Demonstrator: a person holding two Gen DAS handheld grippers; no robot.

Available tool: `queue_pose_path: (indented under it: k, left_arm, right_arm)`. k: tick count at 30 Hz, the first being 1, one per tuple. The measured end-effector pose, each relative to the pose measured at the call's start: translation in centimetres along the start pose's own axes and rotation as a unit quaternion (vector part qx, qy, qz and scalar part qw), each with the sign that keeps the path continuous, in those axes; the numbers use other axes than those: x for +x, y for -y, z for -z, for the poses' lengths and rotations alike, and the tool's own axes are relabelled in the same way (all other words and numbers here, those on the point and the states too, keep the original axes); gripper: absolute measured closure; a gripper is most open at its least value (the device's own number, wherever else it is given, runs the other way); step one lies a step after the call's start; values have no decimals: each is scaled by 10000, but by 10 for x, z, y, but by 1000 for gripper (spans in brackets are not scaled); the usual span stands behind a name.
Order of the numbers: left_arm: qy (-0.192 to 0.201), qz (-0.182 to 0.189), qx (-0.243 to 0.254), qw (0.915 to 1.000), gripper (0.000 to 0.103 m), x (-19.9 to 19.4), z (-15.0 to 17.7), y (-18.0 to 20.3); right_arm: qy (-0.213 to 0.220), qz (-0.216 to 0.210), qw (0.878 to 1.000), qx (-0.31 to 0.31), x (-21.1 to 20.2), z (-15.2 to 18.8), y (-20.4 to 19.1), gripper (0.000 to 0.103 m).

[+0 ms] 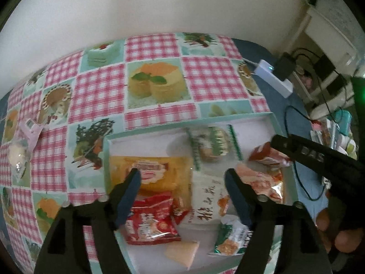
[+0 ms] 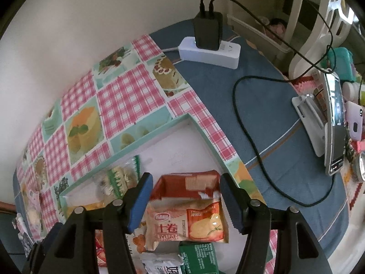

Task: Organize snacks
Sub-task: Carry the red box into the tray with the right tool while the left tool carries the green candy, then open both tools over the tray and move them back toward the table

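Note:
A shallow white tray with a mint-green rim [image 1: 107, 150] lies on the checked tablecloth and holds several snack packets. My left gripper [image 1: 183, 178] is open above it, over a yellow cake packet [image 1: 159, 173], a red packet [image 1: 150, 223] and a white packet with black writing [image 1: 207, 201]. A green-striped packet [image 1: 212, 146] lies further back. My right gripper [image 2: 184, 196] is open just above an orange egg-roll packet [image 2: 189, 221] and a red-brown packet [image 2: 189, 185] in the tray [image 2: 205, 134]. In the left wrist view the right gripper's black body [image 1: 319, 157] is over the tray's right side.
A clear bagged bun [image 1: 18, 157] lies on the cloth [image 1: 212, 77] left of the tray. A white power strip [image 2: 209, 54] with a black charger [image 2: 207, 29] and trailing cables [image 2: 251, 141] sits on the blue cloth to the right. A phone on a stand [image 2: 335, 123] and clutter stand at the far right.

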State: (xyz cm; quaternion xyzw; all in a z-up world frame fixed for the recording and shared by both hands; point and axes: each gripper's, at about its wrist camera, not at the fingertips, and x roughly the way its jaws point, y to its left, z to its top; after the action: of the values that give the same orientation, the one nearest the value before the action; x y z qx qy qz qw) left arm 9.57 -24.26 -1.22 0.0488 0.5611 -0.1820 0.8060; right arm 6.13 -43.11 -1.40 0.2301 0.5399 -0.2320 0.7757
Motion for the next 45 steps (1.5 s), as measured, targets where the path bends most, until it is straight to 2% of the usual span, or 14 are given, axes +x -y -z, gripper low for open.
queue_pose_path:
  k: [1, 3, 6, 8, 9, 12, 17, 23, 28, 35, 41, 45]
  left_arm:
    - [20, -49, -90, 9999, 20, 0, -1, -6]
    - [38, -126, -248, 9996, 20, 1, -3, -15]
    - [93, -215, -584, 9980, 20, 0, -5, -35]
    - [148, -311, -875, 9956, 14, -1, -6, -52]
    - [185, -352, -1020, 9940, 8, -2, -6, -61]
    - [273, -434, -1419, 9886, 7, -6, -6, -88]
    - [391, -662, -2190, 9727, 7, -13, -1, -144]
    - [394, -970, -2872, 9521, 7, -18, 16, -202]
    - [443, -1209, -3057, 9434, 7, -26, 25, -232]
    - [520, -1413, -3040, 9407, 7, -40, 29, -259]
    - [544, -1455, -3133, 9369, 7, -50, 34, -288]
    - [537, -1453, -3314, 9307, 7, -57, 40, -317]
  right_arm:
    - [-5, -9, 10000, -19, 0, 0, 0, 36]
    - [-21, -35, 10000, -47, 1, 0, -1, 26]
    - [-11, -39, 9999, -144, 3, 0, -5, 25]
    - [11, -17, 9998, -190, 2, 0, -9, 23]
    - [33, -2, 9998, -214, 2, 1, -10, 20]
    - [97, 36, 9995, -286, 0, 2, -16, 6]
    - [182, 76, 9987, -480, -3, 5, -33, 3]
    - [246, 58, 9962, -829, -8, 16, -63, 0]
    - [285, 11, 9936, -1093, -13, 27, -92, 0]
    - [326, -79, 9888, -1454, -22, 44, -136, 0]
    - [318, -146, 9848, -1704, -23, 60, -170, 0]
    - [381, -322, 9827, -1786, -24, 69, -190, 0]
